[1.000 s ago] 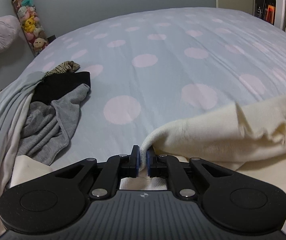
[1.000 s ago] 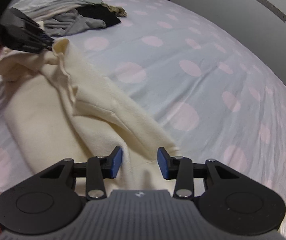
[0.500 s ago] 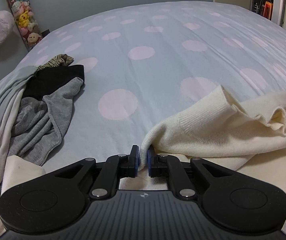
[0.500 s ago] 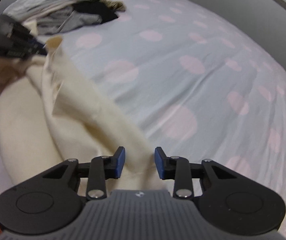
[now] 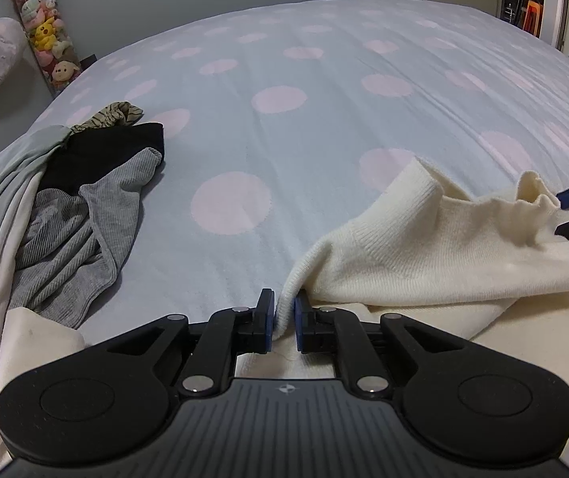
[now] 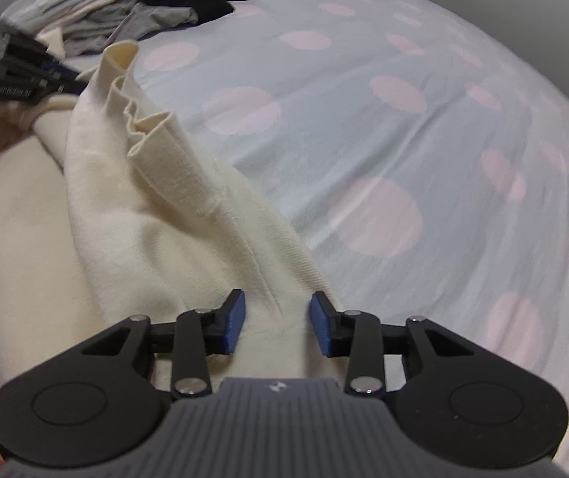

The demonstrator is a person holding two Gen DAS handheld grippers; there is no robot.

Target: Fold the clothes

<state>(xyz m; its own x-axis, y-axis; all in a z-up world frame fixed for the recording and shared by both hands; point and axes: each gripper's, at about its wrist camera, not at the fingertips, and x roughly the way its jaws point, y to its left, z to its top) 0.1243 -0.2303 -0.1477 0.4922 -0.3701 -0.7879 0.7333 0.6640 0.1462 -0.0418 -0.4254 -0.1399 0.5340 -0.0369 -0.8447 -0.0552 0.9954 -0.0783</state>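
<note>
Meanwhile, the cream sweater has been drawn across the bed by the clenched left claw, while the right claw has been kept spread over its hem, so the fold is judged underway.

Bed in a pale blue cover with pink dots.
A cream sweater lies by the near edge; a heap of clothes sits at the near left corner, grey, black and white.
</note>
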